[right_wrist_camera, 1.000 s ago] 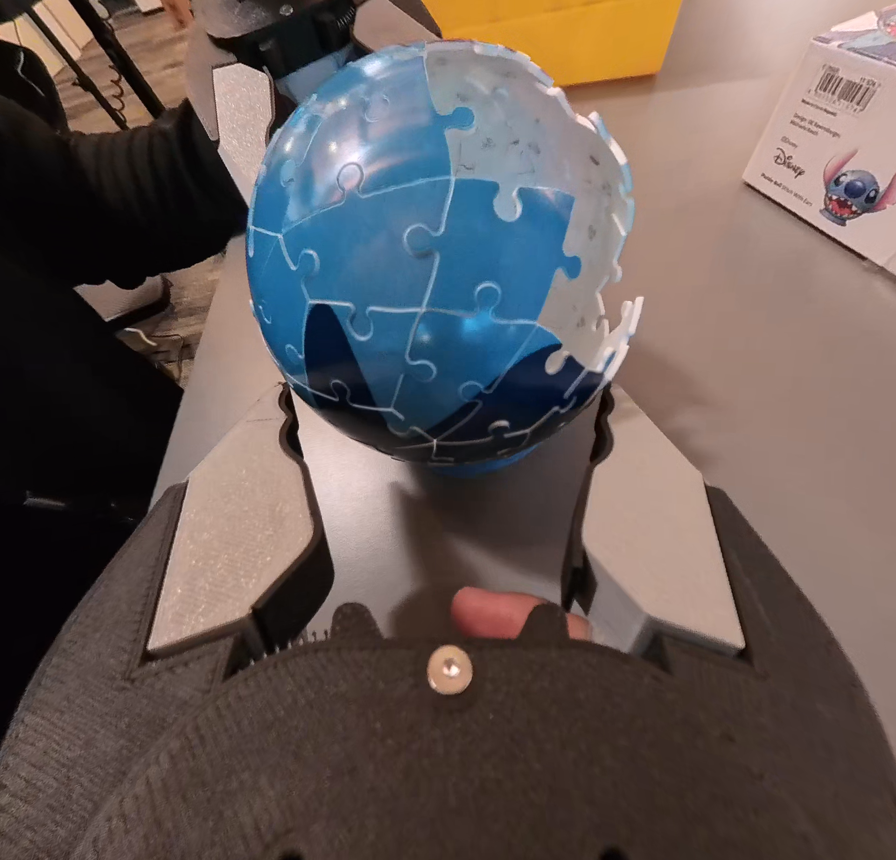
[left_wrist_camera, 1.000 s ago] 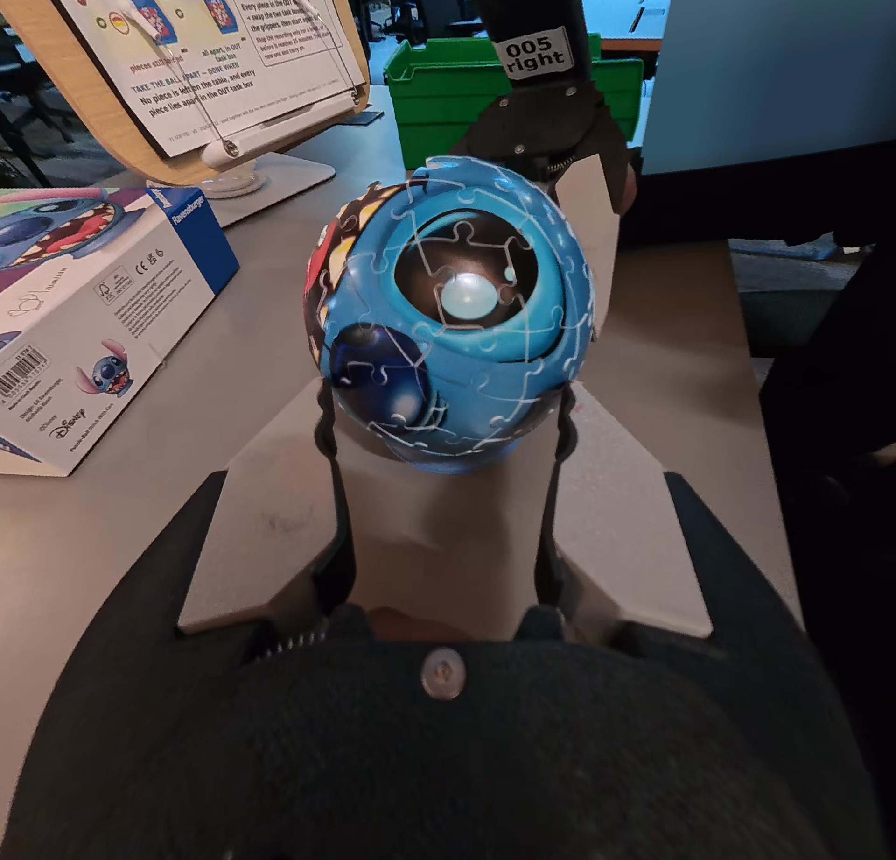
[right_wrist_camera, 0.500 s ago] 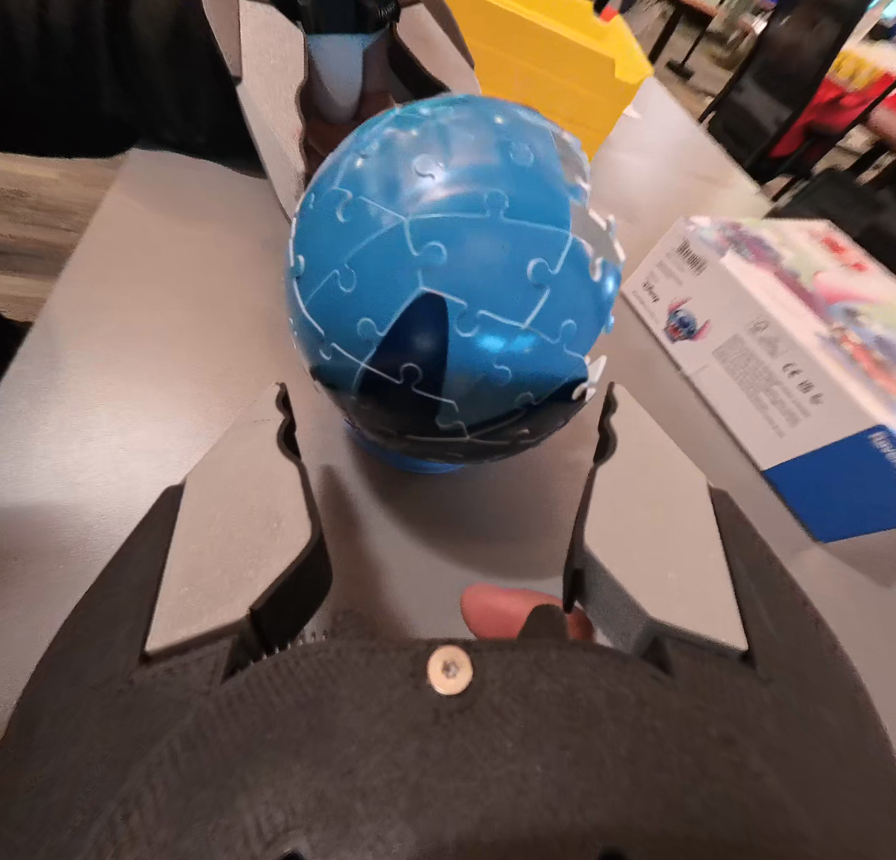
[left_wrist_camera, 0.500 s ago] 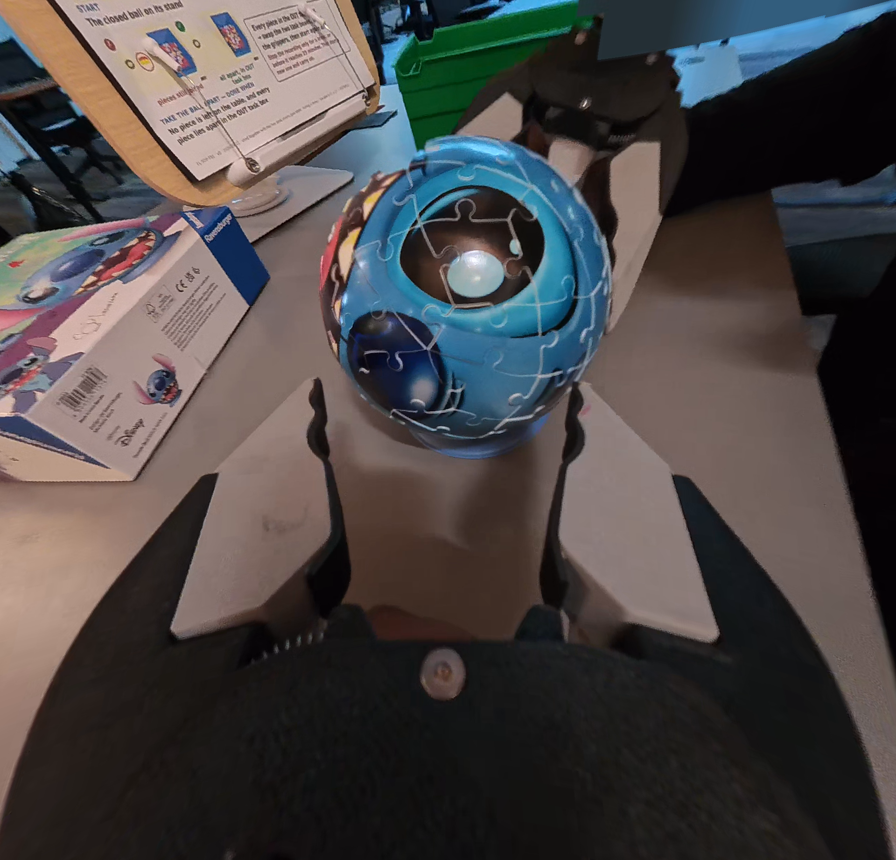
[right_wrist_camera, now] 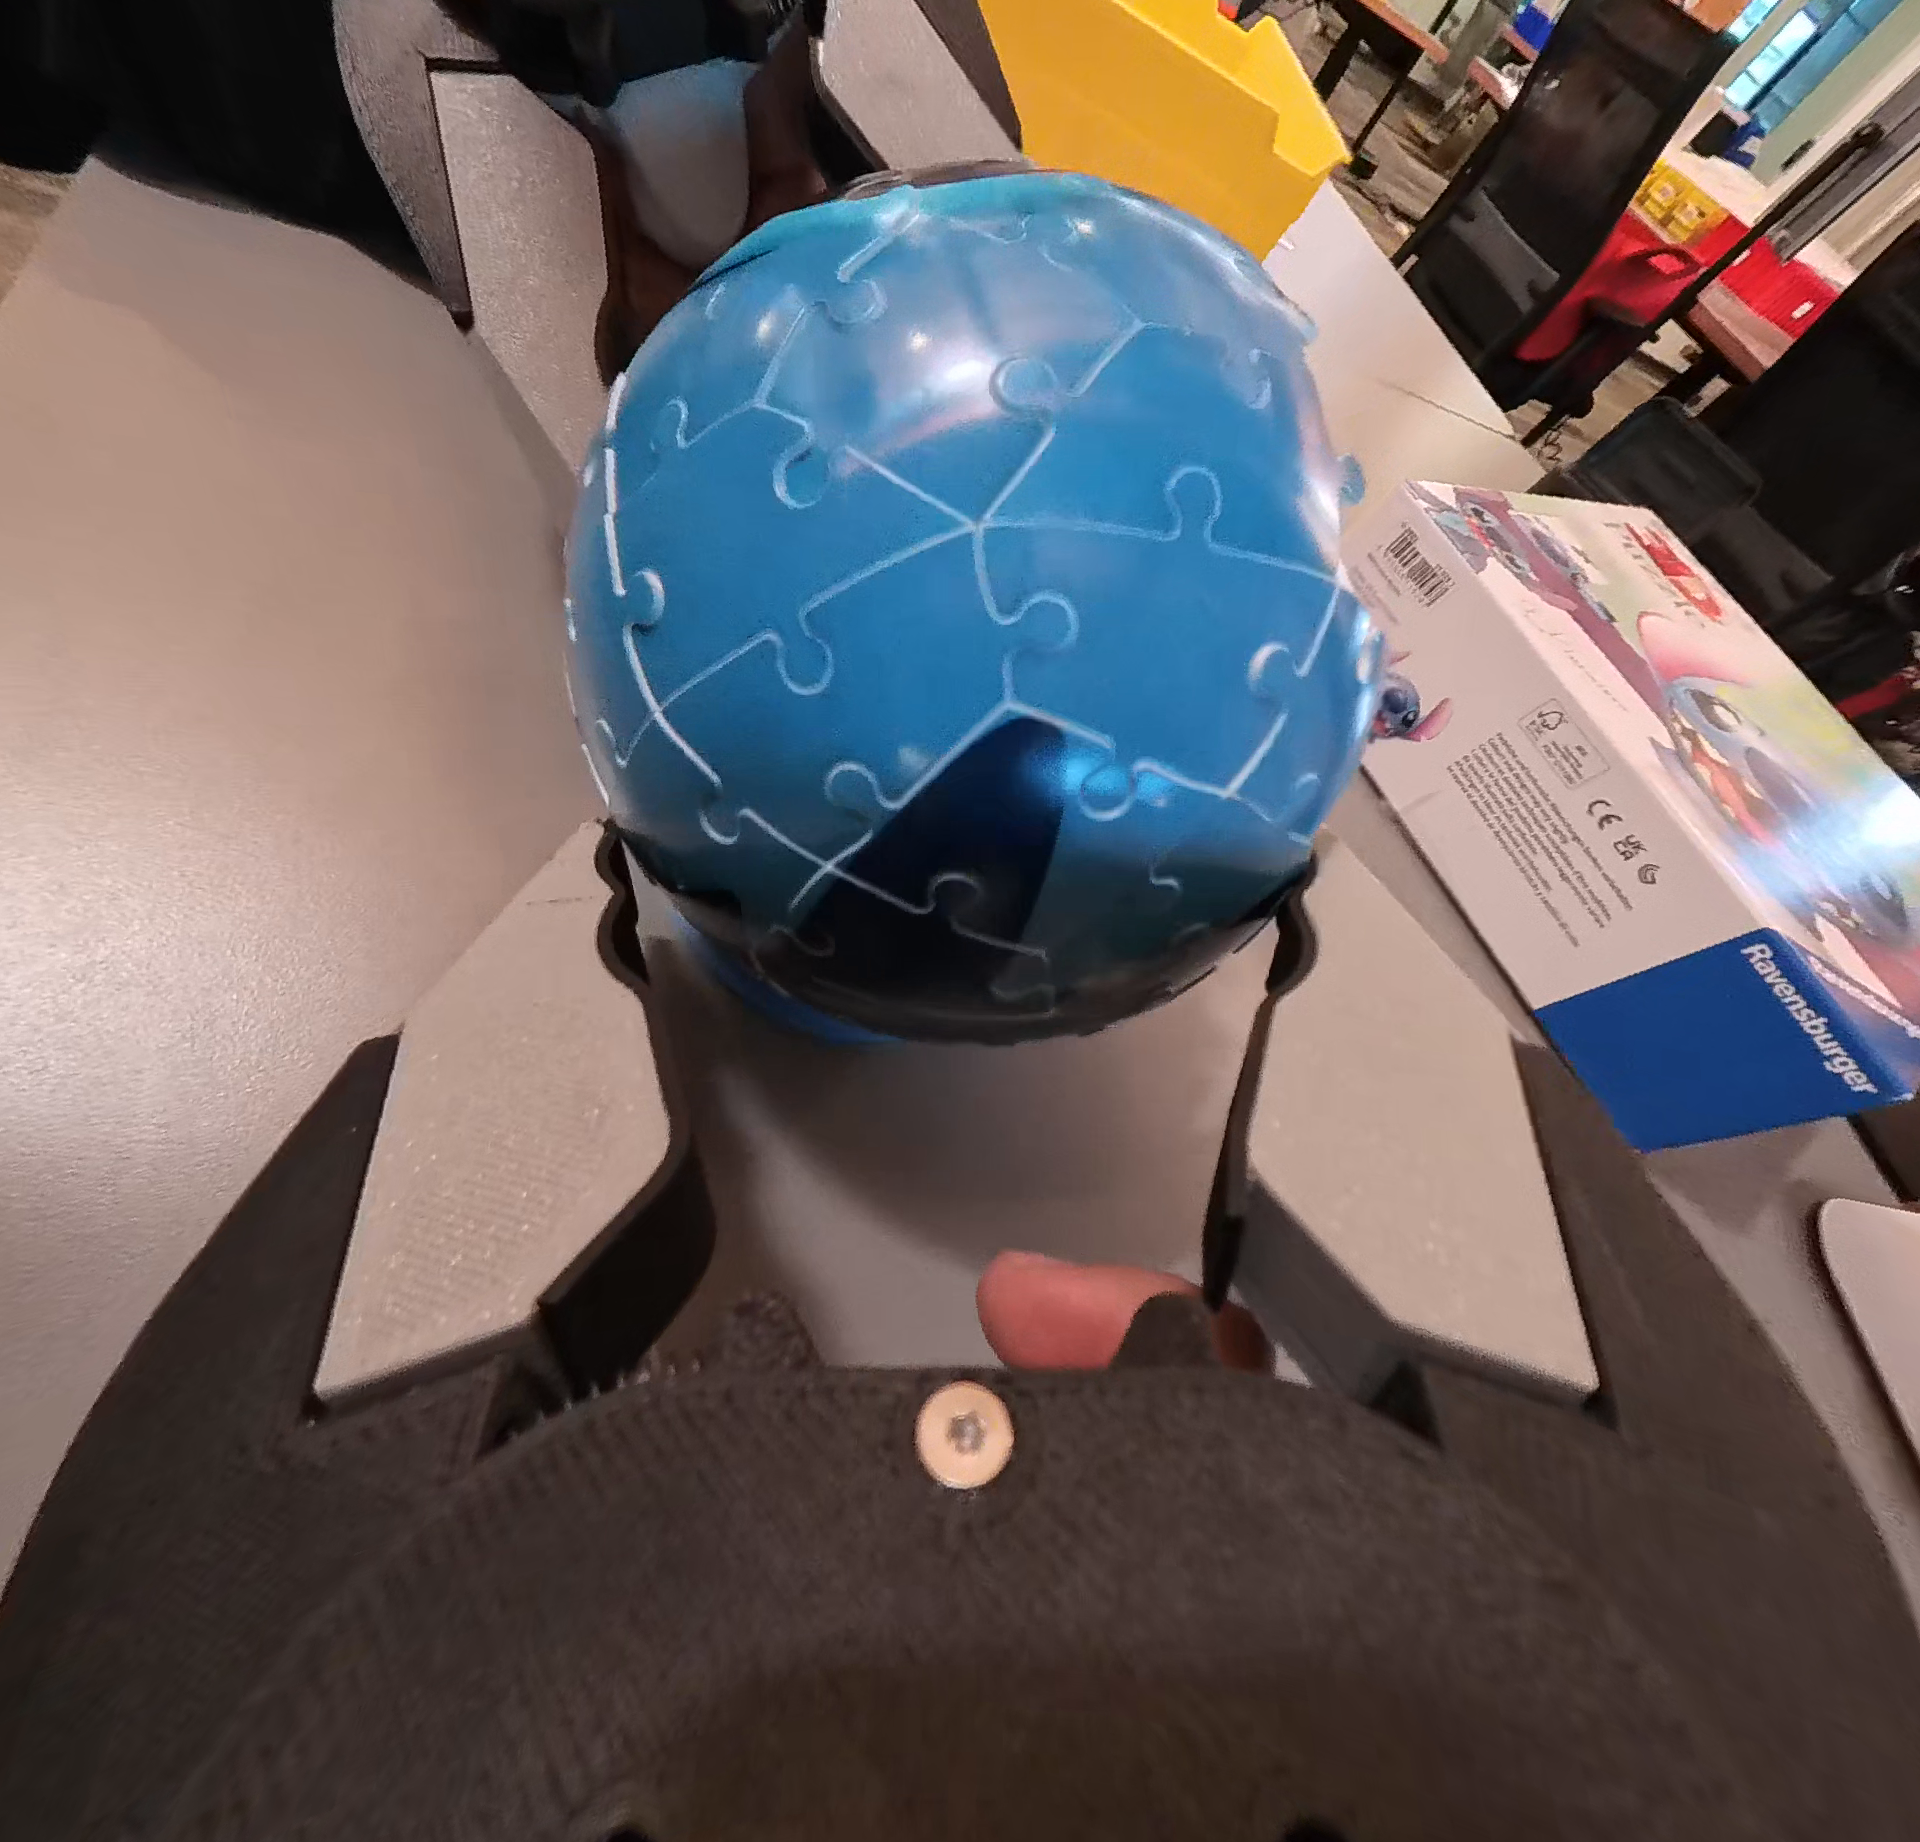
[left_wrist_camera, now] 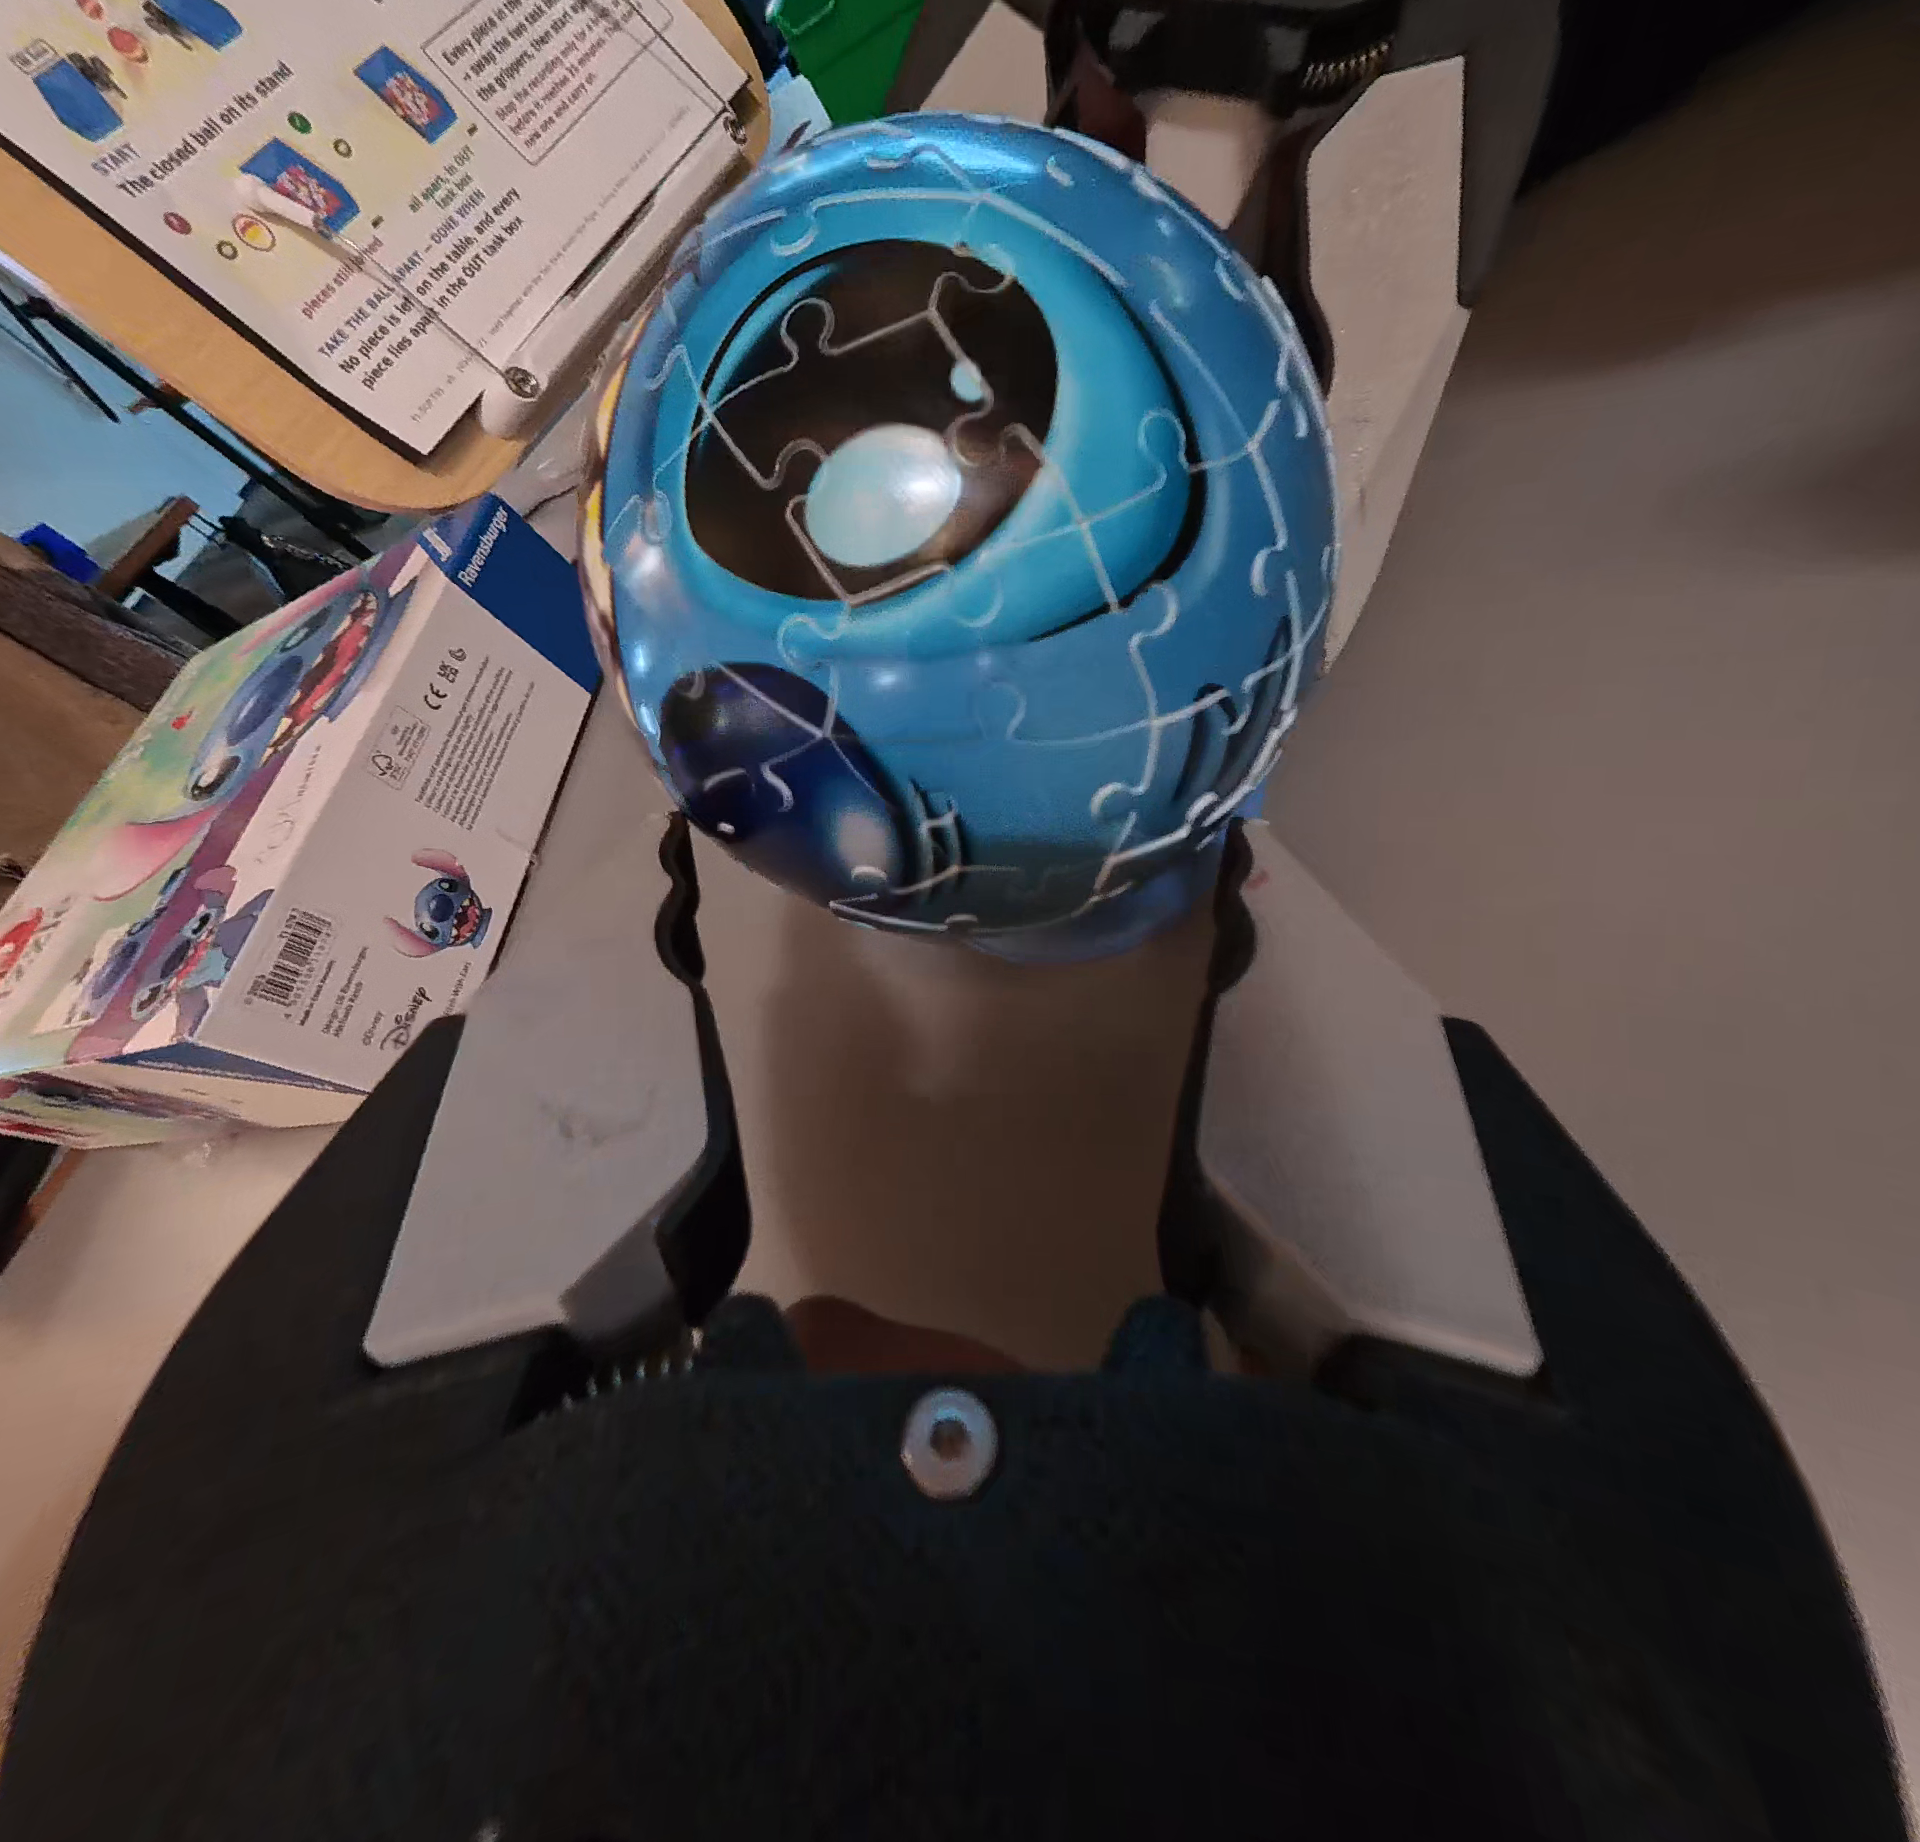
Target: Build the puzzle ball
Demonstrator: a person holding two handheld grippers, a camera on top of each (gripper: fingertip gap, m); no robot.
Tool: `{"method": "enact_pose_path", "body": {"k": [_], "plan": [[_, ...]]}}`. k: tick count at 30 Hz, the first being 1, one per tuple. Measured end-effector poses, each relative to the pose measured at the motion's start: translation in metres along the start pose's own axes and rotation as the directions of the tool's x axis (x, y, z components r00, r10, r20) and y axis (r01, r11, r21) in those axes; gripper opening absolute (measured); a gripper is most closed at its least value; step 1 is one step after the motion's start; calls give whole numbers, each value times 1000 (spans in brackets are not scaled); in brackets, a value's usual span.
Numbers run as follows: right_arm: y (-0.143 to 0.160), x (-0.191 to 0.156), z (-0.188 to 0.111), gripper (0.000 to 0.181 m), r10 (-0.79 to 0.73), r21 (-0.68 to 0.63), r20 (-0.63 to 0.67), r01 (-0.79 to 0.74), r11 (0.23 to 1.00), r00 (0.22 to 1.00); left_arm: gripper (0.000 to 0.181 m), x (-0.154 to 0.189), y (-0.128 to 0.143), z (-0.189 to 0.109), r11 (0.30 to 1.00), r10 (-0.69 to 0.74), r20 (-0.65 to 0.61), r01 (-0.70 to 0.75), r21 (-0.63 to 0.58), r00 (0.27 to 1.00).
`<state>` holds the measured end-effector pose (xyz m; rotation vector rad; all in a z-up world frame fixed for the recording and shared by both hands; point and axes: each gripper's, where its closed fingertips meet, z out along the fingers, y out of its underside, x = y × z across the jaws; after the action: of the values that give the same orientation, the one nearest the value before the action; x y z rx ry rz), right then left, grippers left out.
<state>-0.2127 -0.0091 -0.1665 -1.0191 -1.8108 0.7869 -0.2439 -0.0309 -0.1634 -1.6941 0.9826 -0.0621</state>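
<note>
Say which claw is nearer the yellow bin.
Left. The left claw sits just before the yellow bin; the right claw faces it from across the puzzle ball, farther off.

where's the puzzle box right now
The white and blue cardboard puzzle box lies on the grey table, left of the blue puzzle ball in the left wrist view, below the wooden instruction board; the right wrist view shows it on the right.

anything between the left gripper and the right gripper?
Only the puzzle ball: left gripper and right gripper face each other across it, in both wrist views.
</note>
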Motion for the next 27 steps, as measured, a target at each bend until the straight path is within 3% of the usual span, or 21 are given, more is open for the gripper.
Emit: {"method": "enact_pose_path", "body": {"k": [14,27], "plan": [[-5,-7,1,120,160,7,128,-162,987,979,98,3,-11,-11,991,-109,-41,112,71,993],[4,-14,5,122,295,-87,193,-283,955,936,96,1,-13,-15,988,-117,-36,120,94,992]]}}
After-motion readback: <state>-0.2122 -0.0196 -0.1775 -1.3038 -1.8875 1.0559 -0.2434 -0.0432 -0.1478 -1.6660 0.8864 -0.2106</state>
